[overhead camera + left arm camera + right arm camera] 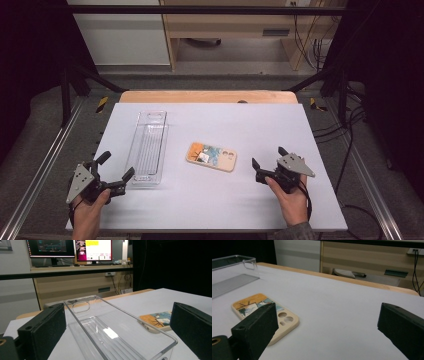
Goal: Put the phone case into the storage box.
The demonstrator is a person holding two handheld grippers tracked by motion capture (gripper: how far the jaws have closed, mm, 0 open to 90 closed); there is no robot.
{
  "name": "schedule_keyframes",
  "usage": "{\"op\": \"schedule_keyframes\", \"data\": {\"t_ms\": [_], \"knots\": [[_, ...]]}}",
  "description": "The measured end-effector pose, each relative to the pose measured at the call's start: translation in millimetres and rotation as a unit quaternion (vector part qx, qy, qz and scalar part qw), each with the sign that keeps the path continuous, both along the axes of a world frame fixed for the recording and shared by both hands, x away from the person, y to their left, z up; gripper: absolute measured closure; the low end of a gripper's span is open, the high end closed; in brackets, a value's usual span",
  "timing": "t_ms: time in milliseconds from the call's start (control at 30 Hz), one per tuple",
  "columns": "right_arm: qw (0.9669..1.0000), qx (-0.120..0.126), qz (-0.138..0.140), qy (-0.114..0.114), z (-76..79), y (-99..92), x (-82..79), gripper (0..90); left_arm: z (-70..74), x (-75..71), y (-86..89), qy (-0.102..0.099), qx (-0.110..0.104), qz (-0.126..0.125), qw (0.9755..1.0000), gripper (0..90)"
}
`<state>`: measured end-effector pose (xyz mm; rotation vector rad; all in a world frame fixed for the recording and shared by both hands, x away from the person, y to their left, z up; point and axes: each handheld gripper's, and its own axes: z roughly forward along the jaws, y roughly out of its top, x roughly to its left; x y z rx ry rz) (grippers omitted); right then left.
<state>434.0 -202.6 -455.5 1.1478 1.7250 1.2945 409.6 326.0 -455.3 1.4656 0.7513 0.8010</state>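
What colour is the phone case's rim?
Cream-beige rim around the phone case, with an orange and blue picture; clearest in the right gripper view.

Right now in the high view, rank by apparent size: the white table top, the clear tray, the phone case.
1. White table top, by far the largest.
2. Clear tray, long and narrow.
3. Phone case, smallest; it is about as wide as the tray is, but much shorter than the tray's length.

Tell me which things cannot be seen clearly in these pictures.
- Phone case: right gripper view, near end hidden behind that hand-held gripper's own jaw.
- Phone case: left gripper view, far part covered by the jaw at the picture's right.
- Clear tray: left gripper view, near end cut off by the bottom edge.
- Monitors: text too small to read.
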Motion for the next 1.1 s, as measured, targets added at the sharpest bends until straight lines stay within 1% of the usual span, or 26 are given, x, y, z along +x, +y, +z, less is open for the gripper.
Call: {"op": "schedule_keyframes", "data": {"t_ms": [133, 233, 267, 300, 333, 400, 433, 467, 667, 833, 867, 1100], "knots": [[0.9997, -0.019, 0.014, 0.005, 13.0, 10.4, 13.4, 4.2, -0.5, 0.8, 0.7, 0.002, -0.004, 0.002, 1.0, 0.3], [0.9988, -0.036, 0.03, 0.013, 25.0, 19.7, 23.9, 4.9, -0.5, 1.1, 1.8, 0.002, -0.009, 0.002, 1.0, 0.3], [0.9988, -0.036, 0.03, 0.013, 25.0, 19.7, 23.9, 4.9, -0.5, 1.1, 1.8, 0.002, -0.009, 0.002, 1.0, 0.2], [0.998, -0.048, 0.035, 0.019, 31.7, 25.1, 30.1, 5.0, -0.8, 1.6, 2.2, 0.003, -0.01, 0.002, 0.9999, 0.2], [0.998, -0.048, 0.035, 0.019, 31.7, 25.1, 30.1, 5.0, -0.8, 1.6, 2.2, 0.003, -0.01, 0.002, 0.9999, 0.3], [0.9972, -0.057, 0.043, 0.024, 40.0, 32.6, 38.7, 5.0, -1.1, 1.9, 1.9, 0.005, -0.012, 0.001, 0.9999, 0.3], [0.9972, -0.057, 0.043, 0.024, 40.0, 32.6, 38.7, 5.0, -1.1, 1.9, 1.9, 0.005, -0.012, 0.001, 0.9999, 0.3], [0.9968, -0.062, 0.043, 0.025, 42.3, 34.9, 41.5, 5.0, -1.0, 1.8, 1.8, 0.005, -0.012, 0.001, 0.9999, 0.3], [0.9956, -0.07, 0.053, 0.033, 54.6, 46.8, 57.8, 4.7, -1.0, 1.6, 1.1, 0.006, -0.012, 0.0, 0.9999, 0.2], [0.9948, -0.077, 0.056, 0.036, 60.1, 56.1, 72.6, 4.9, -1.1, 1.5, 1.0, 0.006, -0.013, -0.001, 0.9999, 0.3], [0.9943, -0.079, 0.057, 0.042, 59.7, 58.9, 77.1, 4.8, -1.1, 1.5, 1.1, 0.006, -0.013, -0.001, 0.9999, 0.3], [0.994, -0.077, 0.057, 0.054, 54.7, 69.3, 91.3, 5.2, -1.8, 2.5, 0.9, 0.007, -0.011, -0.002, 0.9999, 0.3]]}}
